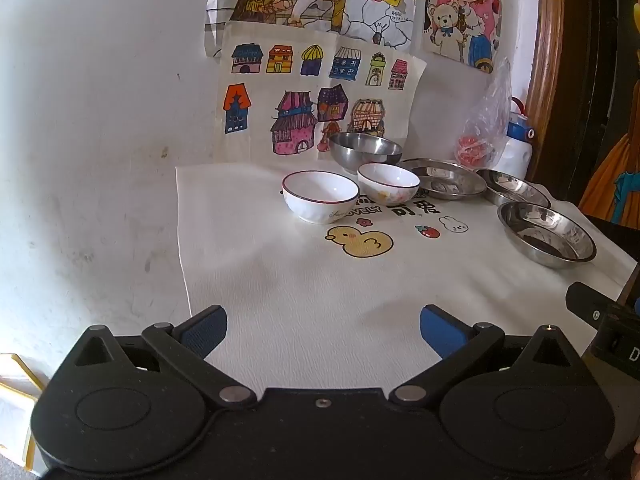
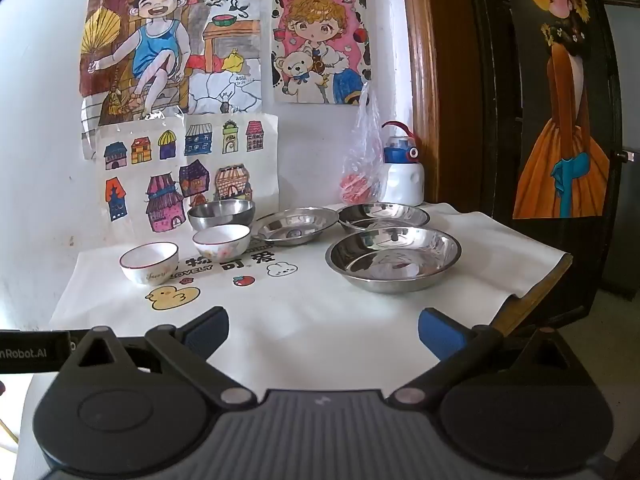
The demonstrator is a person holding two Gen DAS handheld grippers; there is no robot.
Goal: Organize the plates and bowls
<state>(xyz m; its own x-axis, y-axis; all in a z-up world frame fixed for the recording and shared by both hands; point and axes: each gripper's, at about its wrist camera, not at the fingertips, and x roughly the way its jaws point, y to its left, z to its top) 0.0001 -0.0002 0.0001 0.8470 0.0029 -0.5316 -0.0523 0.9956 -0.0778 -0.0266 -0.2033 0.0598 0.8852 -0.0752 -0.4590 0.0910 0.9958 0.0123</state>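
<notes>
1. Left wrist view: the left gripper hung over the near part of the white tablecloth, its blue-padded fingers spread wide with nothing between them. The cloth straight ahead of it lay bare as far as a printed duck, leaving open room. To its left the cloth's edge ran close beside the white wall.
2. Ahead and slightly left of centre stood a white bowl with a dark rim; just right of it and touching or nearly so was a floral bowl, and behind that a deep steel bowl against the house drawings.
3. Ahead to the right, three steel plates lay in a loose row: the far one, the middle one and the nearest plate, near the cloth's right edge. A plastic bag and a white bottle stood in the far right corner.
4. Right wrist view: the right gripper also had its fingers wide apart and empty, over bare cloth. The big steel plate lay ahead and a little right; behind it were a second plate and a third plate.
5. Ahead left stood the dark-rimmed bowl, the floral one and the steel bowl. The cloth's right edge dropped off beside a dark door; the other gripper's body showed at the far left.
</notes>
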